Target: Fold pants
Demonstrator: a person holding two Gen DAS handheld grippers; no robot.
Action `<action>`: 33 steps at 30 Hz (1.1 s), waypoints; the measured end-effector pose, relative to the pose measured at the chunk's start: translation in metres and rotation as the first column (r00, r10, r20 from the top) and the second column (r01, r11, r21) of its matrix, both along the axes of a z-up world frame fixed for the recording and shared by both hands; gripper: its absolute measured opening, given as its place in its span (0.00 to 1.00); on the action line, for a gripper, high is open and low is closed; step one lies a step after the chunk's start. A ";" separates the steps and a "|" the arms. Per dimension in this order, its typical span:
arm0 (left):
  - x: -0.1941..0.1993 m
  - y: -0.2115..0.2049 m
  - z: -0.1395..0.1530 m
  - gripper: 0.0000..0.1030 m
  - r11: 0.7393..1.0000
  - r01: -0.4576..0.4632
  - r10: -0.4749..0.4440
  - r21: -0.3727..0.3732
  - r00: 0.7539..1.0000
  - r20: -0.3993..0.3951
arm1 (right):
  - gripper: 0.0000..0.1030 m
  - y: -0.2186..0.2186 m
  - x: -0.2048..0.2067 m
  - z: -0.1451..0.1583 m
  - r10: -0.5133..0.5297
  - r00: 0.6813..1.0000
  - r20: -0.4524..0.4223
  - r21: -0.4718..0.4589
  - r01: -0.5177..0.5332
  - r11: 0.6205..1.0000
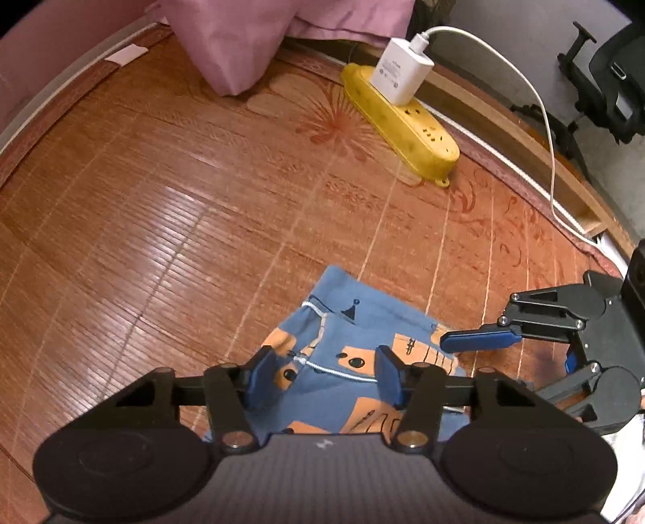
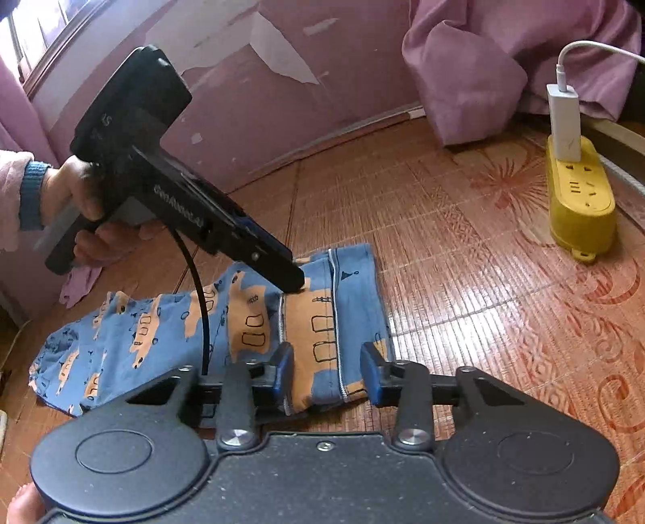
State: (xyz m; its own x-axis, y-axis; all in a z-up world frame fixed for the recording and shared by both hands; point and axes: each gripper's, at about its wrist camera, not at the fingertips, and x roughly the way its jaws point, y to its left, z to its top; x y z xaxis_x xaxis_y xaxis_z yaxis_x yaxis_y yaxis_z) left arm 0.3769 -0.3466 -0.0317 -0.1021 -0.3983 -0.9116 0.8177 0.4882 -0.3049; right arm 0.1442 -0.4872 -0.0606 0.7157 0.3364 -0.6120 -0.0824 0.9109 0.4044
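**Ana:** So, how will the pants (image 2: 169,334) handle?

**Ben:** Light and limp, I'd judge: thin printed cotton, nothing stiff in it. They lie flat on the woven floor mat (image 1: 161,209), already doubled over, on the near side of the yellow power strip (image 2: 580,209).

**Ana:** And the fingers?

**Ben:** The right gripper (image 2: 327,373) hovers nearest, its fingers spread wide over the folded end with cloth showing between them, gripping nothing. The left gripper (image 1: 324,373) is also spread wide above the waistband cord (image 1: 342,373), empty too.

**Ana:** Where would you take hold?

**Ben:** At the stitched edges or the waistband; seams give thin cloth some body, so a pinch there likely won't slip. Mid-panel it may bunch.

**Ana:** Anything further off?

**Ben:** Beyond the pants sits the power strip with a white charger (image 1: 401,72) plugged in, then pink bedding (image 1: 242,36) behind it.
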 end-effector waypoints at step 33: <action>-0.044 -0.021 -0.005 0.13 0.994 0.001 0.034 -0.107 0.944 0.328 | 0.03 0.009 -0.012 0.006 -0.093 0.995 0.033 -0.175 0.097 0.980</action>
